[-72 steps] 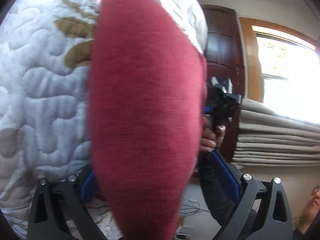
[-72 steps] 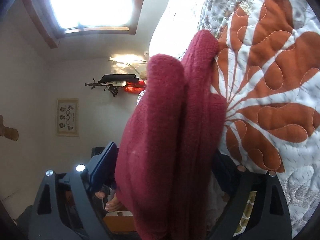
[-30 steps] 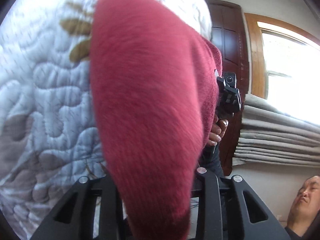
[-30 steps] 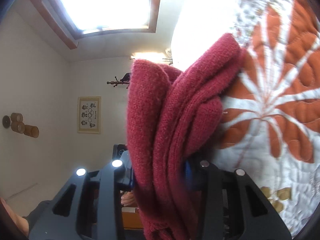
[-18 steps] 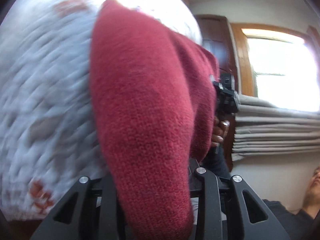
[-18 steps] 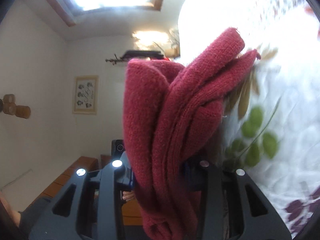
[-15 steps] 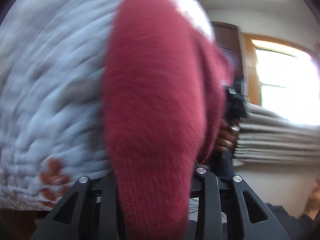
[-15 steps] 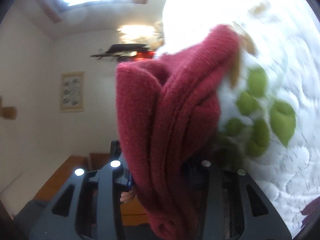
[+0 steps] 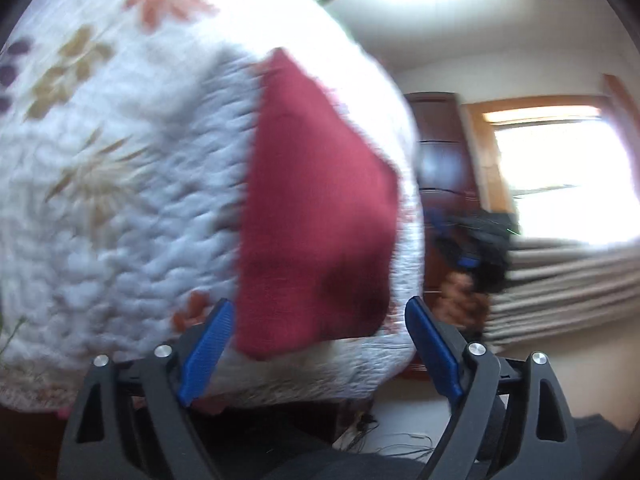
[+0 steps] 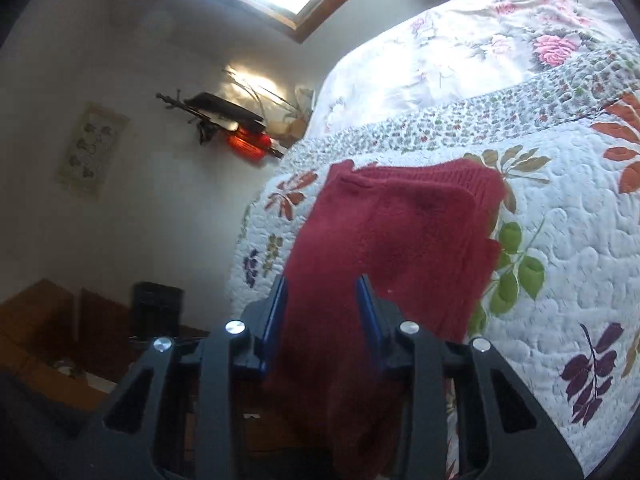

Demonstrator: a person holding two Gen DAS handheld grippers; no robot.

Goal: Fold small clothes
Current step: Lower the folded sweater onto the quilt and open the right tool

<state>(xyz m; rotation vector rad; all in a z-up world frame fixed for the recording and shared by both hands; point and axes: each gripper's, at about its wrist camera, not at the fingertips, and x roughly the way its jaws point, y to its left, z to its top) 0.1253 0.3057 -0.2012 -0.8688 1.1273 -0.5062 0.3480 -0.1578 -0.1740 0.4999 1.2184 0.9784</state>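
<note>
A red knit garment (image 9: 316, 220) lies folded on the white leaf-patterned quilt (image 9: 120, 200) near the bed's edge. My left gripper (image 9: 320, 332) is open, its blue pads wide apart just short of the garment's near end and holding nothing. In the right wrist view the garment (image 10: 400, 240) lies flat on the quilt (image 10: 560, 260), and its near end hangs over the edge. My right gripper (image 10: 322, 308) is shut on that end. The left wrist view is blurred and shows the right gripper (image 9: 476, 248) in a hand (image 9: 460, 296) beyond the bed.
A floral sheet (image 10: 480, 40) covers the head of the bed. A dark wooden door (image 9: 444, 160), a bright window (image 9: 560, 168) and a stack of folded beige fabric (image 9: 568, 280) stand beyond the bed. A wall shelf (image 10: 240, 128) and wooden furniture (image 10: 40, 320) are on the other side.
The garment, held up by both grippers before, now lies flat on the quilt. My left gripper has opened and let go and drawn back. My right gripper keeps its hold.
</note>
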